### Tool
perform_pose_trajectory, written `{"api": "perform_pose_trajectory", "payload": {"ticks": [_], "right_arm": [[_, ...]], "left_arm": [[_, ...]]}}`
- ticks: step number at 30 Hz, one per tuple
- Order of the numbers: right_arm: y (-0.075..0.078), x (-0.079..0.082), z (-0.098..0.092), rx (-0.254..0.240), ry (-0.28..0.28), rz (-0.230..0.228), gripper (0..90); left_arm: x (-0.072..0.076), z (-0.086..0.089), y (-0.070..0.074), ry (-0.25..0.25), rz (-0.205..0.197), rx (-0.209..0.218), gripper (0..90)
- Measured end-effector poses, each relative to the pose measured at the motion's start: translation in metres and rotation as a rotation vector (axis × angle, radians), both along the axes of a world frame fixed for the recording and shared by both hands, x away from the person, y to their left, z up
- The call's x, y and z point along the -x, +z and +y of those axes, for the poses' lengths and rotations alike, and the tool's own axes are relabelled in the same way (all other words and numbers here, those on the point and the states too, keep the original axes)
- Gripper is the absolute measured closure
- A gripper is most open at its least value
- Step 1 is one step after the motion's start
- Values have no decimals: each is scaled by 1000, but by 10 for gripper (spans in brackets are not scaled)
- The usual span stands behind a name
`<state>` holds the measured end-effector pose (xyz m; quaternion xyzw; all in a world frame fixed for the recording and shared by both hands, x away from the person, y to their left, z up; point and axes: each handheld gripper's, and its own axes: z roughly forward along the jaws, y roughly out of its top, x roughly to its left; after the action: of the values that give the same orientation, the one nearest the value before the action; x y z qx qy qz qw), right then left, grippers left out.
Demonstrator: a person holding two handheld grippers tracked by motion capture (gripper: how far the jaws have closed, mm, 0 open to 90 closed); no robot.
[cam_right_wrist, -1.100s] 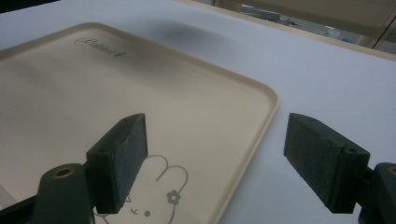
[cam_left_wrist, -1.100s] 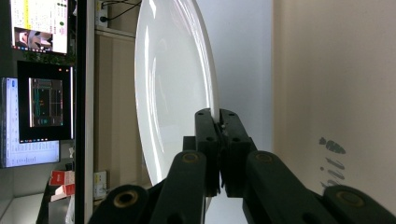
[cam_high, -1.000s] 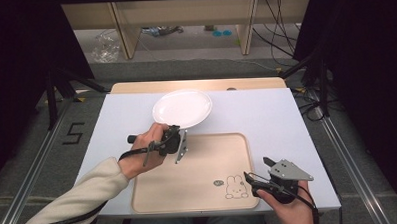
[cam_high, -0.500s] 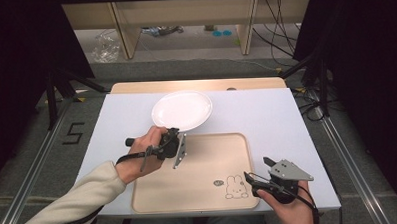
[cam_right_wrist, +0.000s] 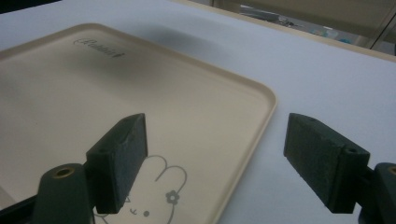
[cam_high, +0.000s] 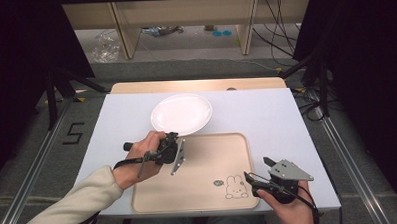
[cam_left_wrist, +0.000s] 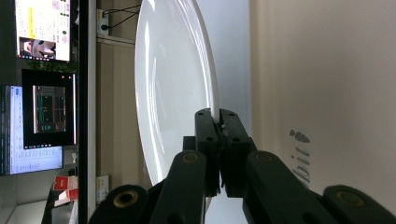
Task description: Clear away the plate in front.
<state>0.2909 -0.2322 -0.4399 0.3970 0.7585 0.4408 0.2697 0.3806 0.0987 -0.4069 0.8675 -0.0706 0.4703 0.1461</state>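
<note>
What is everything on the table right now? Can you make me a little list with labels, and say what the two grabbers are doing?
plate: round white glossy plate, lying on the pale blue table cover just behind the tray
tray: beige rectangular plastic tray with a small rabbit drawing near its front right corner
left gripper: jaws shut on the plate's near rim
right gripper: jaws open, nothing between them, over the tray's front right corner
on the tray: nothing lies on it
</note>
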Motion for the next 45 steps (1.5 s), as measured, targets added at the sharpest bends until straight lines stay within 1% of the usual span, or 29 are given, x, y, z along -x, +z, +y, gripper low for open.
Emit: {"api": "perform_pose_trajectory", "payload": {"ticks": [3,4,5,11,13,17,26,27,28,30,38,39,40,41,42,45], "right_arm": [[1,0,0,5,0,6,226],[0,0,0,-2,0,0,226],[1,1,0,6,0,7,226],[1,1,0,6,0,6,226],[0,0,0,-1,0,0,226],[1,1,0,5,0,5,226],[1,0,0,5,-1,7,226],[0,0,0,-3,-1,1,226],[1,1,0,5,-2,9,226],[0,0,0,0,0,1,226],[0,0,0,3,-1,6,226],[0,0,0,1,-3,0,226],[0,0,-1,12,-2,-13,227],[0,0,-1,8,-4,-15,226],[1,0,-1,16,-7,-8,226],[0,0,-1,12,-1,-11,226]], "left_arm": [[3,1,0,-2,-1,1,878],[4,1,0,-4,-1,5,878],[5,1,0,-4,-2,0,878],[11,1,1,-11,-7,1,878],[14,0,1,-11,-1,0,878],[17,0,1,-21,-8,-4,878],[25,0,1,-31,-7,2,878],[26,0,1,-33,-8,-4,878],[28,1,1,-31,-6,-6,878],[29,1,0,-37,-7,-3,878],[39,2,-2,-43,2,-2,878],[40,3,-2,-43,0,-3,878],[41,3,-2,-47,-1,0,878],[43,3,-2,-45,1,-4,878],[44,3,-3,-50,1,-4,878],[49,4,-4,-52,8,-4,878]]}}
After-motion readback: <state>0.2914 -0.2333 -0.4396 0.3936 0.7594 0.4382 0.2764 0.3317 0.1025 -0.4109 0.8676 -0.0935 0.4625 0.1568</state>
